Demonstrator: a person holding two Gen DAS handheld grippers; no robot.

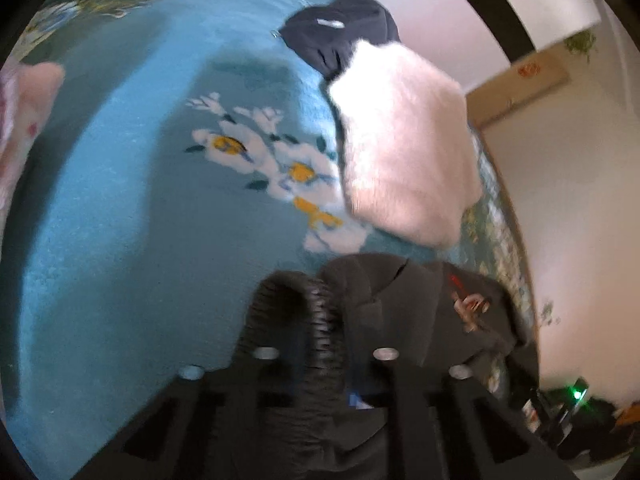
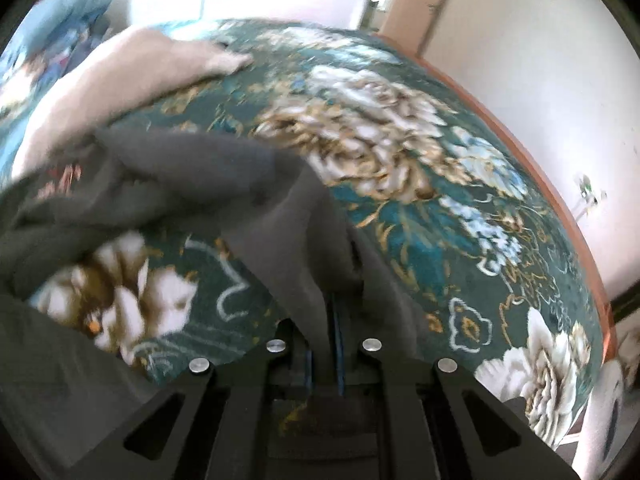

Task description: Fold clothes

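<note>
Both the left gripper and the right gripper are closed on the dark grey garment, which hangs between them above the floral carpet. In my judgement, the thick cloth may slip from one grip if it is pulled unevenly.

dark garment: matt cloth | white sweater: fluffy knit | carpet: plush pile

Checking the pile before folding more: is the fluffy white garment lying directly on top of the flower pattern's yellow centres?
No, the fluffy white garment lies beside them, leaving both yellow centres uncovered.
</note>
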